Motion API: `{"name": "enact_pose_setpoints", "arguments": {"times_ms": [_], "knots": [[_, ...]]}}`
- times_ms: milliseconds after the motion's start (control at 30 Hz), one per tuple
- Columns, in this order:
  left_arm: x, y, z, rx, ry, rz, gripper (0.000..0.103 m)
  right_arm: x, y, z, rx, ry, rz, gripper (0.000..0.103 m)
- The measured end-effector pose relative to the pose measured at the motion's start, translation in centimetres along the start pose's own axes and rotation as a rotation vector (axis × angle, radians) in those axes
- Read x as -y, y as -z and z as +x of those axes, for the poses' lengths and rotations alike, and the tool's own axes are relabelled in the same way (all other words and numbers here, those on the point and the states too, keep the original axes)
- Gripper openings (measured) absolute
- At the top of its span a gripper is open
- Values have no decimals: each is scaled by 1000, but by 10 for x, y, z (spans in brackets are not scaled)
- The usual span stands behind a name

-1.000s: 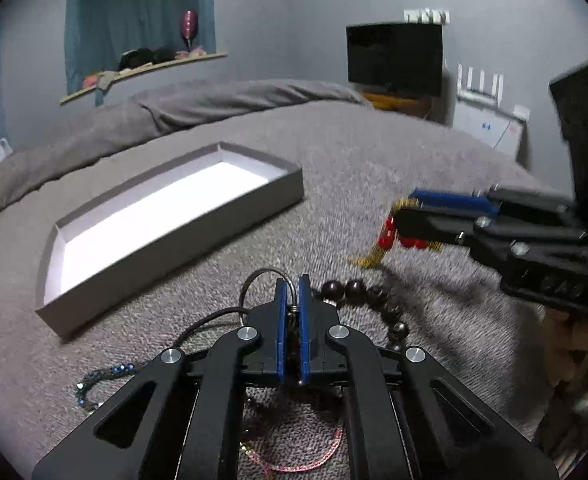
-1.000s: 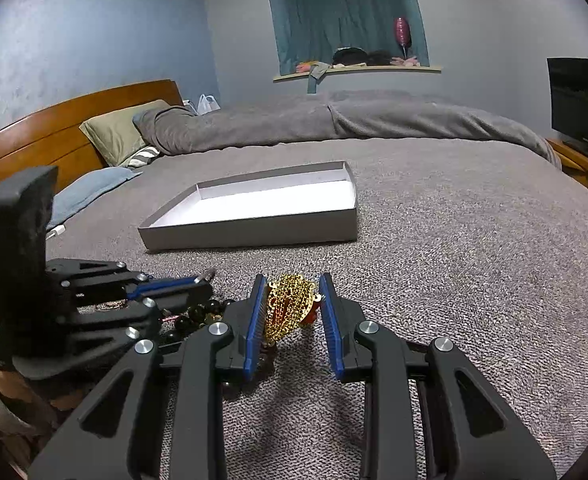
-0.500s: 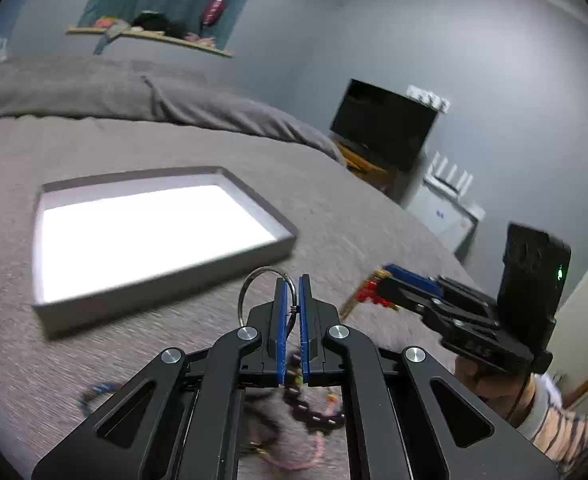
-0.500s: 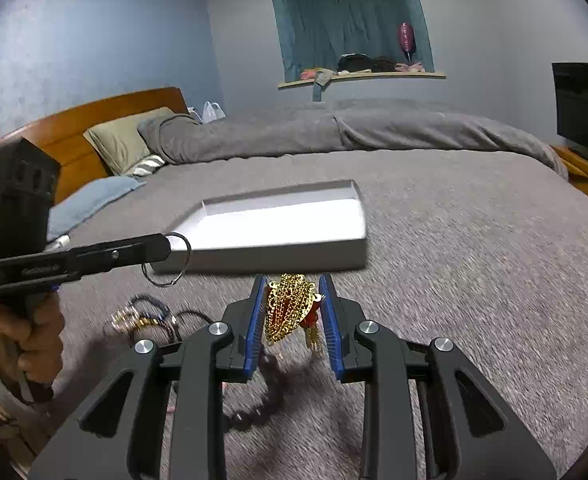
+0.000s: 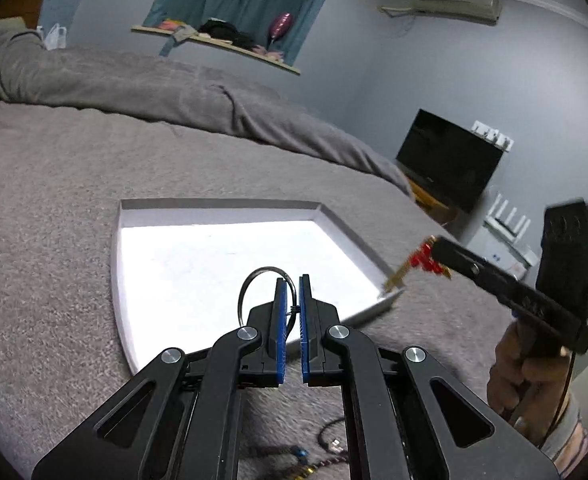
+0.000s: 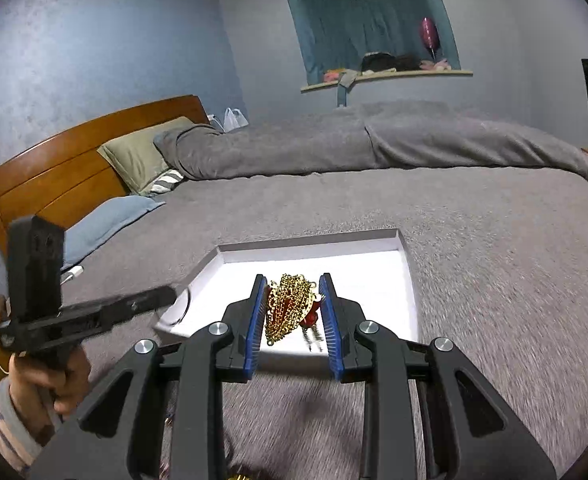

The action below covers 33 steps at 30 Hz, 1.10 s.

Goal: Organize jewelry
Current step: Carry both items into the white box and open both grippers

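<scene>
**Both tongs hold jewelry over the tray**

Left tongs [image 5: 288, 280] pinch a thin metal ring [image 5: 262, 286] between almost closed blue pads, above the white tray [image 5: 141, 344]. Right tongs [image 6: 294, 304] grip a gold chain piece with red stones [image 6: 289, 306], also hanging over the tray [image 6: 408, 280]. More jewelry [image 5: 322, 448] lies on the grey bed cover [image 5: 53, 200] below the left tongs.

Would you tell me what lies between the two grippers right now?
Only the near corner of the white box lies between the left gripper and right gripper, in the left wrist view.
</scene>
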State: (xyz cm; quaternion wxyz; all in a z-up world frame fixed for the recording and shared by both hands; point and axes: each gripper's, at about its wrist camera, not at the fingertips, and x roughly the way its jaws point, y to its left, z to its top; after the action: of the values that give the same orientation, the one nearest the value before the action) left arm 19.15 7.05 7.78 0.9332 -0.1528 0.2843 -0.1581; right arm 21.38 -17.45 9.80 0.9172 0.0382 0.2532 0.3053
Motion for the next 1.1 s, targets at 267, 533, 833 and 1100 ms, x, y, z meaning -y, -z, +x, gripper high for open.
{"name": "enact_pose_setpoints", "arguments": {"times_ms": [267, 533, 833, 1100], "knots": [[-22, 0, 29, -58, -52, -53, 6, 32, 6, 55, -148, 83, 44, 27], [-30, 6, 27, -76, -100, -56, 60, 42, 21, 69, -215, 76, 85, 59], [-26, 23, -18, -14, -48, -10, 73, 44, 30, 11, -88, 86, 89, 61], [-25, 48, -38, -40, -60, 37, 73, 35, 56, -27, -76, 88, 82, 64]]}}
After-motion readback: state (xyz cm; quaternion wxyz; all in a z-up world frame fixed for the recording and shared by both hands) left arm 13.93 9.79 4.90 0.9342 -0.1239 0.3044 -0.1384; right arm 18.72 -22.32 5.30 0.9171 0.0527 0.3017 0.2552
